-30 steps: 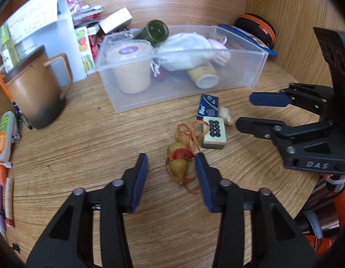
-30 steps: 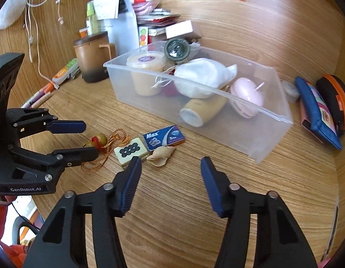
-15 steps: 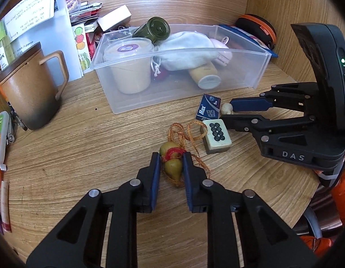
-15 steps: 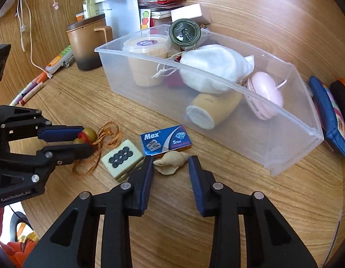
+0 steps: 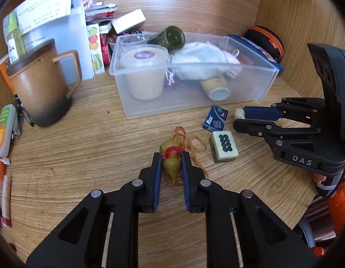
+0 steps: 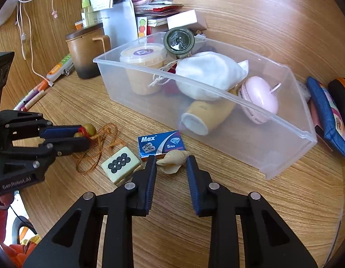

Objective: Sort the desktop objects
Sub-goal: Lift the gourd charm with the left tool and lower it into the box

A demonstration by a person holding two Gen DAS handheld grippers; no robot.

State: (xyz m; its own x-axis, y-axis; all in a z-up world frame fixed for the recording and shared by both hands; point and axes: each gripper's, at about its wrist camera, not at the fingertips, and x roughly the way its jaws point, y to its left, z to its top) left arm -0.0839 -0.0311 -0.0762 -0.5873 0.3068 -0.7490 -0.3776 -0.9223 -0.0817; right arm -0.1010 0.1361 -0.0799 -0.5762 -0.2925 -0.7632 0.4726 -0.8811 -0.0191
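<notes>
My left gripper (image 5: 170, 160) is shut on a small green gourd charm (image 5: 171, 164) with a red band and an orange cord (image 5: 190, 143), low on the wooden desk; the left gripper also shows in the right wrist view (image 6: 82, 137). My right gripper (image 6: 170, 163) is closed around a beige seashell (image 6: 172, 159) on the desk, its pads at the shell's sides. A mahjong tile (image 6: 121, 164) and a blue Max razor-blade box (image 6: 160, 144) lie beside the shell. A clear plastic bin (image 6: 257, 147) stands behind them.
The bin holds a cream tub (image 6: 142, 67), a green jar (image 6: 179, 42), a white pouch (image 6: 208, 73), a pink case (image 6: 259, 98) and a tan bottle (image 6: 205, 117). A brown mug (image 5: 40, 89) and pens (image 6: 31, 98) sit left; pouches (image 6: 328, 116) lie right.
Both grippers moved forward and closed: the left onto the gourd charm, the right around the seashell. Both were wide open a second ago.
</notes>
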